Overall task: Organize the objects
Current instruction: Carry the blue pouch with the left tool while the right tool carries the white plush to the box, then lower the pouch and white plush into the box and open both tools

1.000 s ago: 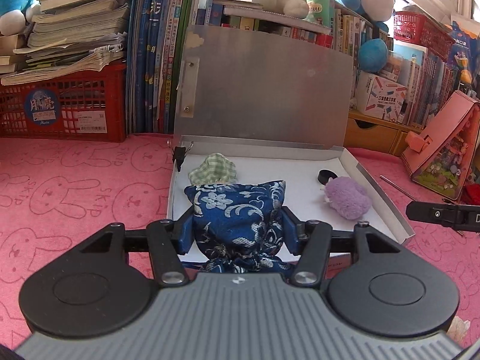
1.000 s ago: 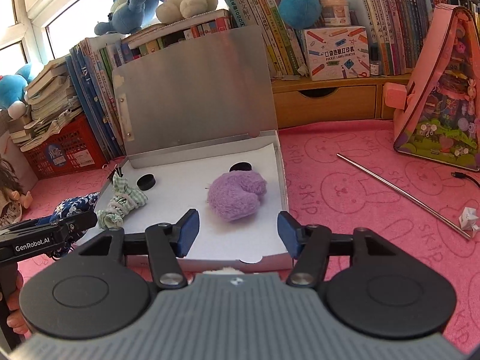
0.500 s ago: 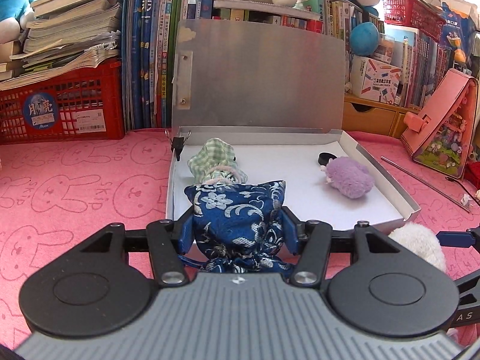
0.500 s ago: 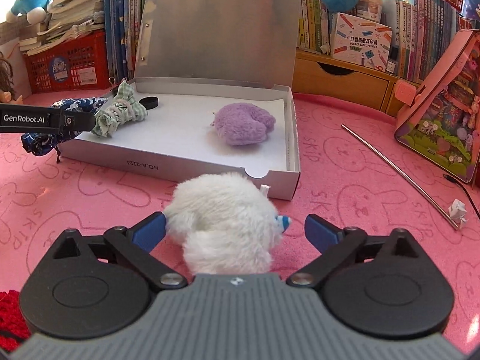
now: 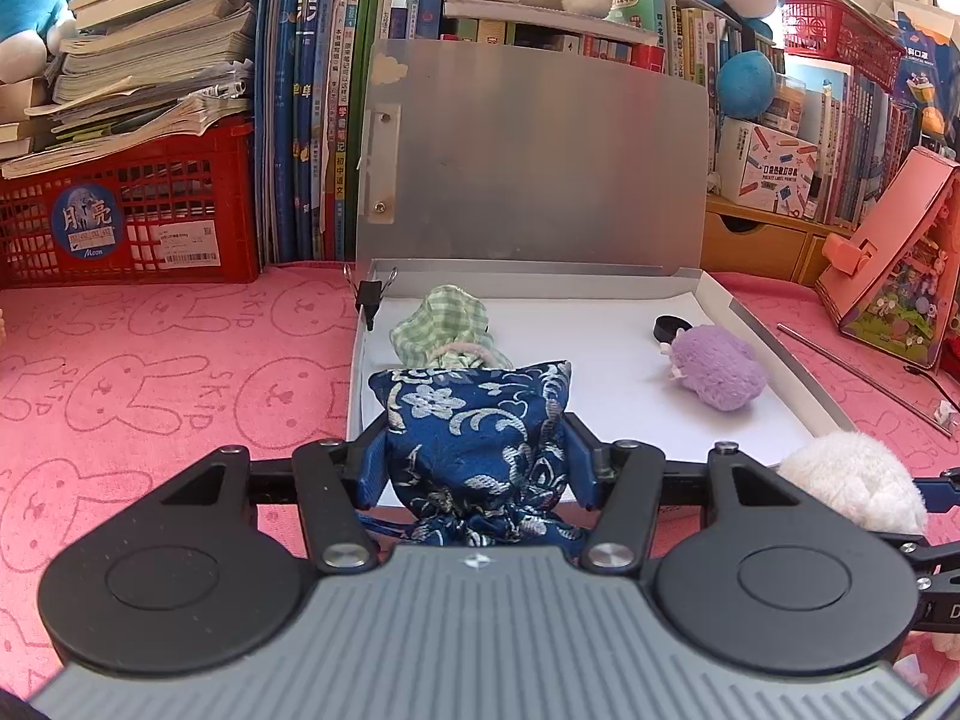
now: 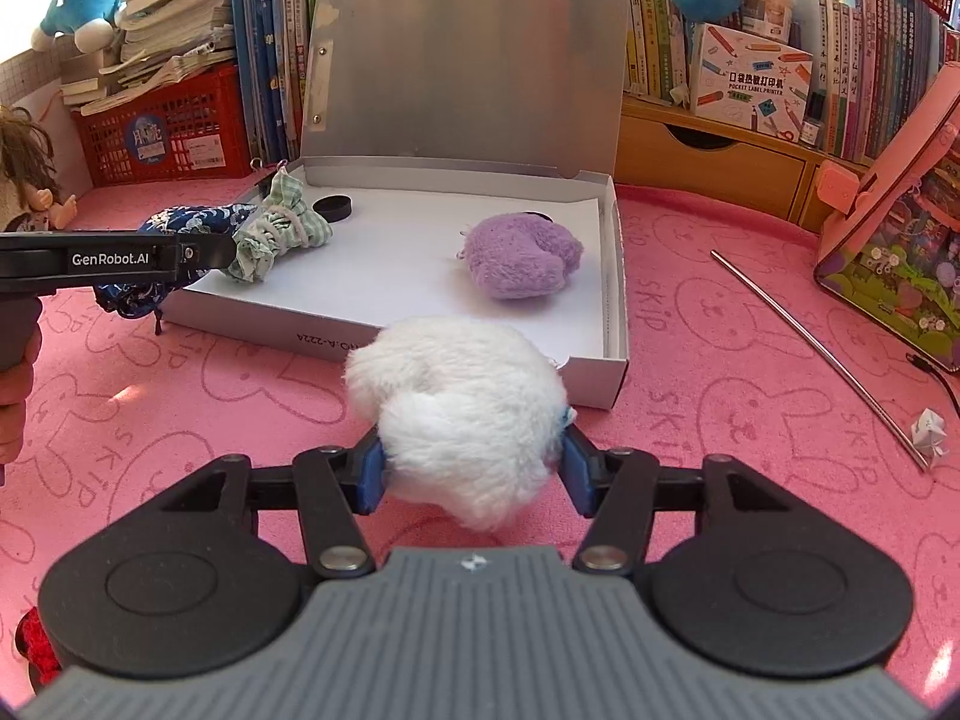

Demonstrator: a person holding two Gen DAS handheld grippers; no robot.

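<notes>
Box point(image 6: 618, 276) sits open on the pink mat, purple plush point(image 6: 521, 258) and green checked pouch point(image 6: 277, 228) lying inside. Right gripper point(image 6: 474, 468) just closed its jaws onto the white plush point(image 6: 462, 414) right at the box's front edge. Left gripper point(image 5: 474, 462) pinches the blue brocade pouch point(image 5: 474, 426) over the box's near-left corner.

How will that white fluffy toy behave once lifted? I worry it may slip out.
The white plush toy bulges around the right gripper, whose jaws have just closed on it, so it probably squashes rather than resists. It looks light. Long pile may let it slide slightly.
</notes>
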